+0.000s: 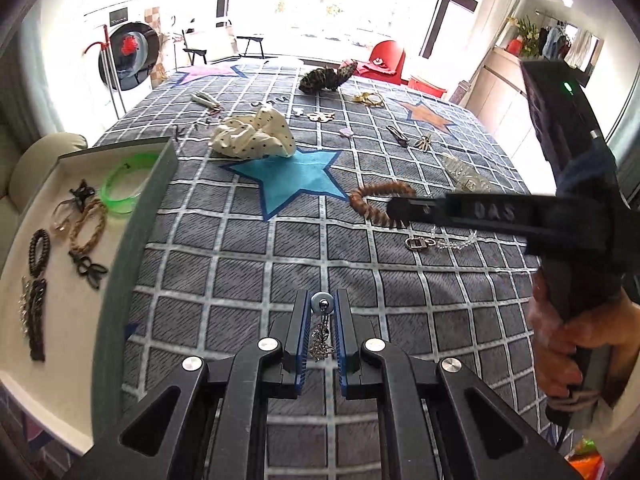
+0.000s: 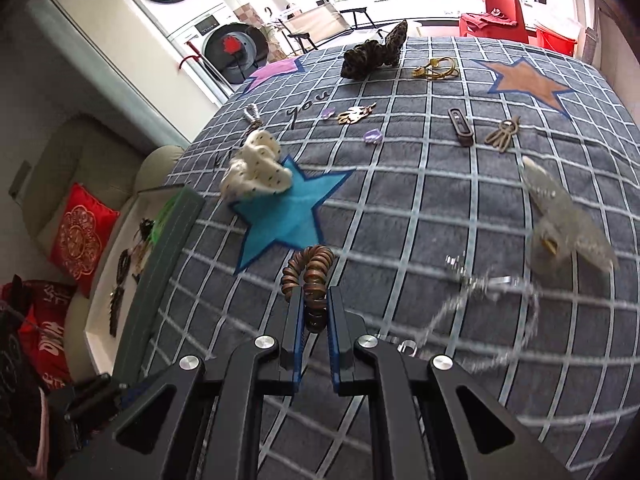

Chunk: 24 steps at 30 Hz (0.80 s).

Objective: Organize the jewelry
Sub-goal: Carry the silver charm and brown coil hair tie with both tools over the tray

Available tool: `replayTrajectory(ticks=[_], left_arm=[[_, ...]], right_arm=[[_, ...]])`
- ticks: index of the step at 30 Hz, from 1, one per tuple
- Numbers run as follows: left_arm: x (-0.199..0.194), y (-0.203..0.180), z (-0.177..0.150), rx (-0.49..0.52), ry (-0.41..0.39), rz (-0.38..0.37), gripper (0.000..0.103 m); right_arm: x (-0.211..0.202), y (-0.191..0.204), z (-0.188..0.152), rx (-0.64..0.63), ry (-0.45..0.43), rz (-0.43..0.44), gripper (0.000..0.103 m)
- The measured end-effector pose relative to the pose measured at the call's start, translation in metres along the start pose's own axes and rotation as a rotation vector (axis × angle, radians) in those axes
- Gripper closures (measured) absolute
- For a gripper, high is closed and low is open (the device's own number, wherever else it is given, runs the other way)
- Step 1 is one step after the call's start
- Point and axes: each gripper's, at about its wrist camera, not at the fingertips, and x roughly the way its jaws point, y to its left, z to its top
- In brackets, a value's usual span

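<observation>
"DAS" raised on right hand-held gripper (image 1: 396, 210) finger; "you" on bedspread (image 2: 400, 208).

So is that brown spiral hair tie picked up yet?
Yes: the right claw is shut on the brown spiral hair tie.

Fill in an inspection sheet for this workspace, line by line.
Surface: checked grey bedspread with star patches.
Job's things: tray at the left edge holds a green bangle and dark hair ties; polka-dot scrunchie, hair clips and a clear bead chain lie loose on the bedspread.
Clutter: nothing seen.
Grippers: left tool shut on a small pendant earring; right tool shut on a brown spiral hair tie.
Cables: nothing seen.
Surroundings: washing machine, red chair, bright window.
</observation>
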Motion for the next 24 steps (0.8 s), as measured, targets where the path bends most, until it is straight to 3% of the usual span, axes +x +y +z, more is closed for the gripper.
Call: replayTrajectory(ticks=[15, 24], left_arm=[[-0.061, 0.054, -0.032, -0.072, -0.098, 0.043, 0.089], [-0.095, 0.124, -0.045, -0.145, -0.149, 0.155, 0.089]], right_arm=[[-0.02, 0.079, -0.043, -0.098, 0.009, 0.043, 0.092], [-0.002, 0.16, -0.045, -0.22, 0.042, 0.12, 0.092]])
